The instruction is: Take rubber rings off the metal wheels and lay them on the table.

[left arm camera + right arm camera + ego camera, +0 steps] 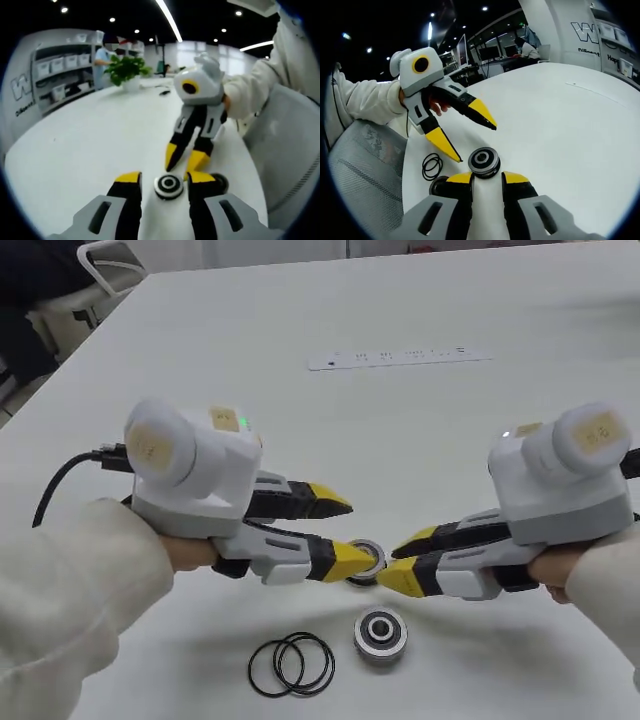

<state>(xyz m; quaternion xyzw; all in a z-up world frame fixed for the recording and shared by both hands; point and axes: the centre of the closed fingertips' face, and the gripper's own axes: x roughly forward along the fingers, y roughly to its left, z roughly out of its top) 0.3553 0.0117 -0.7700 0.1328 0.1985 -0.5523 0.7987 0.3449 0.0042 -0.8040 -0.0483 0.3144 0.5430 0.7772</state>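
Observation:
A metal wheel [365, 562] with a dark outer band lies flat on the white table [420, 440], between the tips of both grippers. My left gripper [358, 532] is open wide, and the wheel [168, 186] sits between its yellow tips [129, 177] without touching them. My right gripper [390, 562] comes in from the other side with its jaws a little apart. The same wheel [483, 161] lies just beyond its fingertips [516, 177]. A second wheel [381, 632] rests nearer to me. Loose black rubber rings [291, 663] lie overlapped to its left.
A flat white strip with small markings [400, 358] lies far back on the table. A chair [105, 270] stands at the far left corner. A black cable [60, 485] trails from the left gripper. Shelves and a potted plant [127, 70] stand beyond the table.

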